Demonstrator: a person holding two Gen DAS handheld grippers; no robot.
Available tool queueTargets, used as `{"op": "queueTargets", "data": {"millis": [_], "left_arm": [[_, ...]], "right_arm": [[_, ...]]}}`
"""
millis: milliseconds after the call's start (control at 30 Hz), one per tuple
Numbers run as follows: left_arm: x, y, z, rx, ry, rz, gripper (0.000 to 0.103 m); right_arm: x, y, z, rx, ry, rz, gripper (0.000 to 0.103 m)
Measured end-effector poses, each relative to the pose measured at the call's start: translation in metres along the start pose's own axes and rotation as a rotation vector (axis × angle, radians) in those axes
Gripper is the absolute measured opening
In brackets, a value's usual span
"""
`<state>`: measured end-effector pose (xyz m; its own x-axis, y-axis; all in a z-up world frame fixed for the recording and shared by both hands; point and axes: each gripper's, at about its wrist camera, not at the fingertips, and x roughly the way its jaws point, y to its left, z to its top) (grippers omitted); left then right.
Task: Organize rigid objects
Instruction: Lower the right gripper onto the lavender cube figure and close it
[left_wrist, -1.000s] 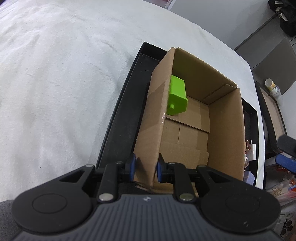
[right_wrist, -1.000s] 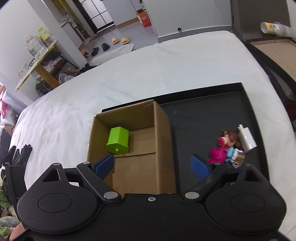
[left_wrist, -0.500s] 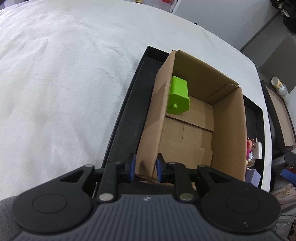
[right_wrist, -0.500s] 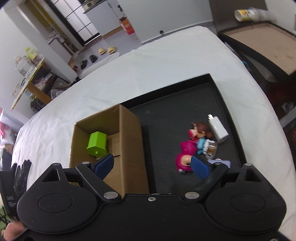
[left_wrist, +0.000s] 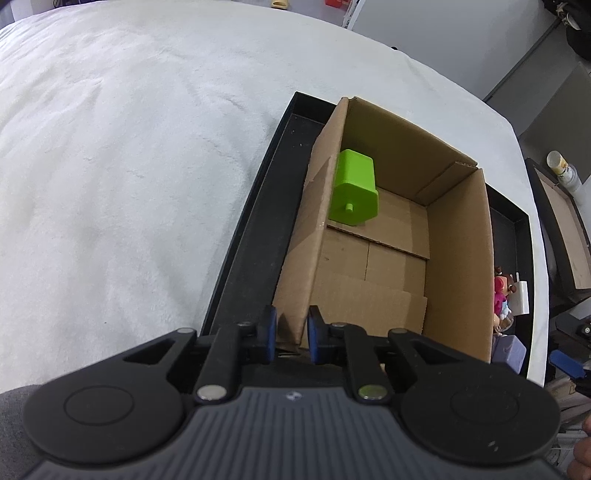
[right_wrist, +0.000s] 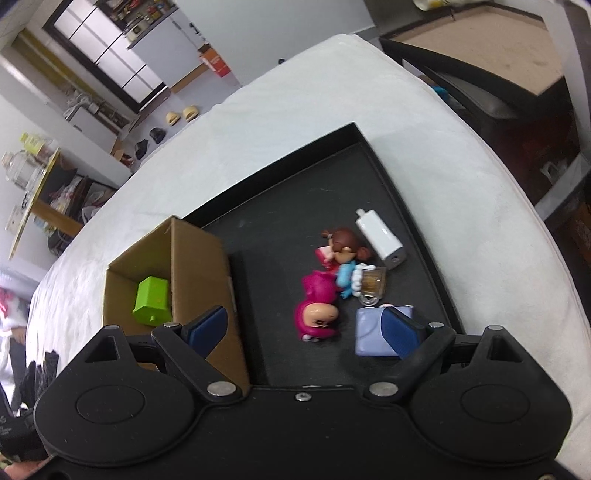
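At the near corner of the box, left claw (left_wrist: 290, 334): you are pinching the near end of the cardboard box's (left_wrist: 458, 258) left wall between the two blue pads, nearly closed on it.
Right claw (right_wrist: 303, 328): you are holding it wide open above the black tray (right_wrist: 391, 177), gripping nothing; its right pad is covering part of the lavender block (right_wrist: 367, 334).
Green block (left_wrist: 354, 194): lying inside the box against the left wall, smooth plastic with a small peg on its end.
Toys: the pink figure (right_wrist: 317, 306), brown-haired doll (right_wrist: 341, 242), glass mug (right_wrist: 373, 286) and white charger (right_wrist: 380, 238) are sitting clustered on the tray, right of the box.
Hard to see: in the left view the box wall is hiding most of the toys.
Surface: white, soft cloth (left_wrist: 129, 166) under the tray.
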<state>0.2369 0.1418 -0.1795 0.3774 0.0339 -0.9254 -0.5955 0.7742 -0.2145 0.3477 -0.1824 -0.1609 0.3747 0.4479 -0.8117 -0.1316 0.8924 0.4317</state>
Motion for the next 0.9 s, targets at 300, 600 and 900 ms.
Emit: {"op": "queueTargets", "data": {"millis": [300,600,900], "left_arm": [[-0.001,-0.003,-0.002,0.009,-0.008,0.019,0.013],[-0.001,-0.005,0.0,0.021,0.0,0.025,0.013],[0.004,-0.006,-0.001,0.032,0.001,0.034,0.013]], "right_arm": [[0.014,-0.034,-0.005,0.094,0.024,-0.005,0.09],[0.03,-0.052,-0.001,0.18,0.061,0.026,0.089],[0.049,-0.062,0.003,0.226,0.105,-0.003,0.075]]}}
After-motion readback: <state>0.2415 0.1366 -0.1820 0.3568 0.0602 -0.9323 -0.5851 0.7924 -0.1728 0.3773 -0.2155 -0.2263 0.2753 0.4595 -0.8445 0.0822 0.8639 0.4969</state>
